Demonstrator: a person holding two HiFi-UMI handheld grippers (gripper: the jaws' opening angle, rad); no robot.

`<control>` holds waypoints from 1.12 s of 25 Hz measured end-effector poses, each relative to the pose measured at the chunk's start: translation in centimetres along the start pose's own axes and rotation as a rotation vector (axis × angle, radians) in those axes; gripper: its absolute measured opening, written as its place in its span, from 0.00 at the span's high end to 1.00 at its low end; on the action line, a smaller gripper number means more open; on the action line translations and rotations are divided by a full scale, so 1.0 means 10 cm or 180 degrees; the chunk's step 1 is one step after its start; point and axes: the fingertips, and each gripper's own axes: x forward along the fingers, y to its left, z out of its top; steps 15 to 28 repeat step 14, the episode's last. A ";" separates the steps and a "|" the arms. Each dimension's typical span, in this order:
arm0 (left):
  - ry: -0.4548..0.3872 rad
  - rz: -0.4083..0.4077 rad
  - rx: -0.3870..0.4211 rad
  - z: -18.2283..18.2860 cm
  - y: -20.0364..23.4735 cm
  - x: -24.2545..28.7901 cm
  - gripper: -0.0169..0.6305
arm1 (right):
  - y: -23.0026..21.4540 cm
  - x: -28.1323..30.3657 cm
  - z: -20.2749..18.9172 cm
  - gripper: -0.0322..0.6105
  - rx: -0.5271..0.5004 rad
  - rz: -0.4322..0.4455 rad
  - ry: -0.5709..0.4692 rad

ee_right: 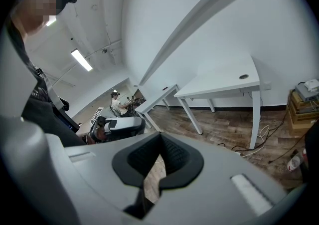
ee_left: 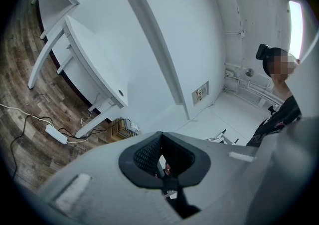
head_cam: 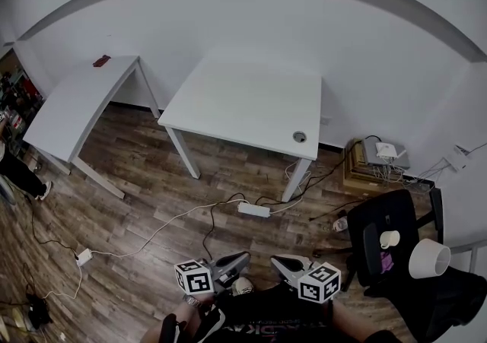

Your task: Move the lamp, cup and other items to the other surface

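Observation:
A white cup (head_cam: 389,239) stands on the seat of a black chair (head_cam: 384,216) at the lower right of the head view. Just right of the cup is a white lamp (head_cam: 430,258) with a round shade. My left gripper (head_cam: 234,261) and right gripper (head_cam: 286,263) hang side by side at the bottom centre, close to my body, tips turned toward each other. Both are well left of the chair. In the left gripper view the left gripper (ee_left: 160,137) has its dark pads together with nothing held. The right gripper (ee_right: 160,138) looks the same in its own view.
A white table (head_cam: 243,102) with a cable hole stands ahead, and a second white table (head_cam: 76,106) with a small dark red item (head_cam: 101,61) to its left. Cables and a power strip (head_cam: 254,210) lie on the wood floor. Stacked boxes (head_cam: 377,160) sit by the wall.

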 end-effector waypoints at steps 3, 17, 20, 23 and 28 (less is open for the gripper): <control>0.0038 0.0008 0.0024 -0.01 -0.03 0.01 0.98 | 0.00 -0.03 -0.02 0.94 -0.0003 -0.0003 -0.0004; 0.0077 -0.0036 0.0061 -0.03 -0.09 0.08 0.98 | -0.02 -0.11 -0.02 0.94 -0.0011 -0.0040 -0.0054; 0.0077 -0.0036 0.0061 -0.03 -0.09 0.08 0.98 | -0.02 -0.11 -0.02 0.94 -0.0011 -0.0040 -0.0054; 0.0077 -0.0036 0.0061 -0.03 -0.09 0.08 0.98 | -0.02 -0.11 -0.02 0.94 -0.0011 -0.0040 -0.0054; 0.0077 -0.0036 0.0061 -0.03 -0.09 0.08 0.98 | -0.02 -0.11 -0.02 0.94 -0.0011 -0.0040 -0.0054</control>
